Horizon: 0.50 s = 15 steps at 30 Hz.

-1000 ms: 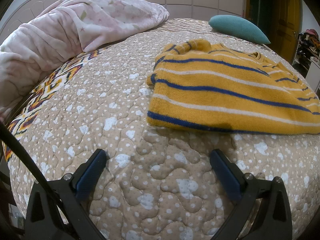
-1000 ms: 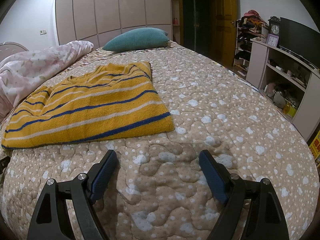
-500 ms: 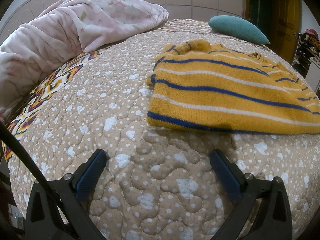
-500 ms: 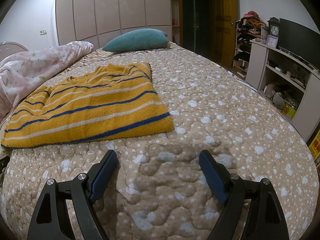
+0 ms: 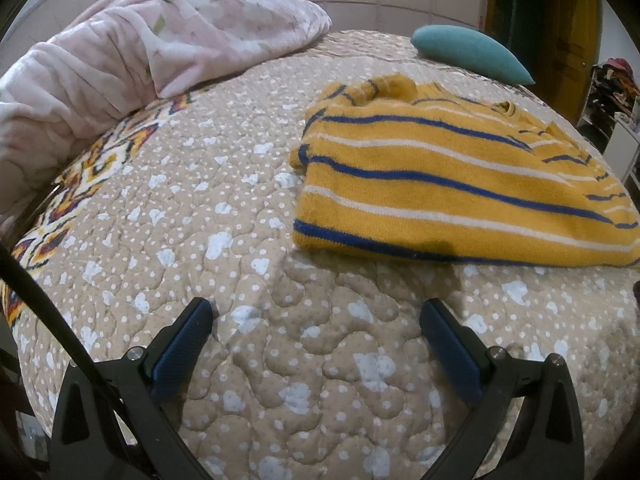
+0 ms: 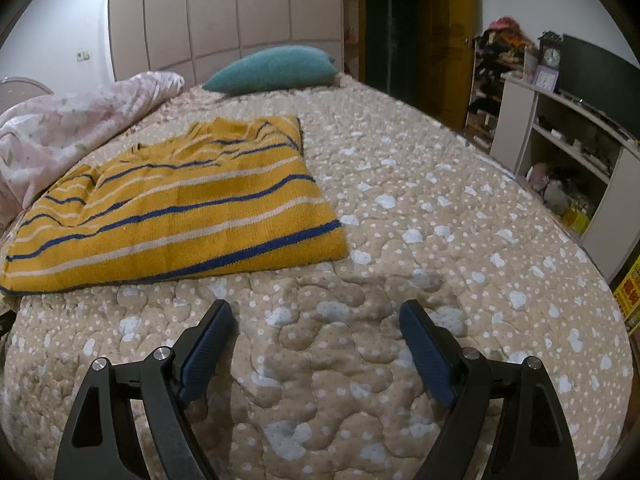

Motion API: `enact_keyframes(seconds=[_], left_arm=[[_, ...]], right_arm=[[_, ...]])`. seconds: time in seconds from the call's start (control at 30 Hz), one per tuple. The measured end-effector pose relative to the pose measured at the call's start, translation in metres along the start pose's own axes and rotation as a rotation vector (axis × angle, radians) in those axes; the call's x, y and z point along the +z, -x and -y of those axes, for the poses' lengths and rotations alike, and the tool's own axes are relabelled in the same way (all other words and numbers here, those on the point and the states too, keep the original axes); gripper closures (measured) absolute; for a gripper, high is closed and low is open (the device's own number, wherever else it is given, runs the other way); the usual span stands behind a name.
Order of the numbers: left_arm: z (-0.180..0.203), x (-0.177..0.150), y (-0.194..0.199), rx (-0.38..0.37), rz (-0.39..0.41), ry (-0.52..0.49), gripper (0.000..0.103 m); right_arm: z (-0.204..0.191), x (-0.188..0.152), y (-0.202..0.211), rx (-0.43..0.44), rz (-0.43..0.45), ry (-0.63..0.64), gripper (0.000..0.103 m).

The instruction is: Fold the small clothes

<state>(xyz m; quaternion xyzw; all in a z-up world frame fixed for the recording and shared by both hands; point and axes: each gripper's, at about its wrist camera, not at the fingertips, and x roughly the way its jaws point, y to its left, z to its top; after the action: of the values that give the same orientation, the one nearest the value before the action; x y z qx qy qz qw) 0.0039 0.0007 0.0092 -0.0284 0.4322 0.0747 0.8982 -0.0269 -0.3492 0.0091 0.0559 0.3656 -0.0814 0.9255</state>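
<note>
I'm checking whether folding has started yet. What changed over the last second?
Nothing visibly changed. The yellow striped sweater lies as it did on the quilted bedspread, untouched. The left hand-held gripper and the right hand-held gripper both stay open above the bedspread, short of the sweater's near edge, holding nothing.

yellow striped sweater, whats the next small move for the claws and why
Probably bring both claws forward to the sweater's near hem: the left claw and right claw are open and empty over bare quilt, short of it.
</note>
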Motion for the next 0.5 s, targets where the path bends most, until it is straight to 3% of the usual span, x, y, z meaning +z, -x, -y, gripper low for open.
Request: enact_keyframes(seconds=[0.07, 0.2, 0.27, 0.37, 0.5], left_arm=[[0.0, 0.0, 0.001, -0.01, -0.007, -0.009, 0.0], [0.001, 0.0, 0.002, -0.009, -0.01, -0.012, 0.0], [0.002, -0.002, 0.006, -0.023, -0.02, -0.014, 0.0], [-0.009, 0.008, 0.009, -0.119, -0.042, 0.03, 0.0], [-0.043, 0.035, -0.001, -0.256, -0.076, 0.193, 0.0]], right_arm=[[0.004, 0.008, -0.002, 0.043, -0.035, -0.026, 0.012], [0.021, 0.034, -0.008, 0.224, -0.064, -0.157, 0.012], [0.024, 0.047, -0.016, 0.248, -0.075, -0.198, 0.012], [0.025, 0.061, -0.02, 0.251, -0.069, -0.226, 0.012], [0.012, 0.068, -0.003, 0.243, -0.017, -0.201, 0.012]])
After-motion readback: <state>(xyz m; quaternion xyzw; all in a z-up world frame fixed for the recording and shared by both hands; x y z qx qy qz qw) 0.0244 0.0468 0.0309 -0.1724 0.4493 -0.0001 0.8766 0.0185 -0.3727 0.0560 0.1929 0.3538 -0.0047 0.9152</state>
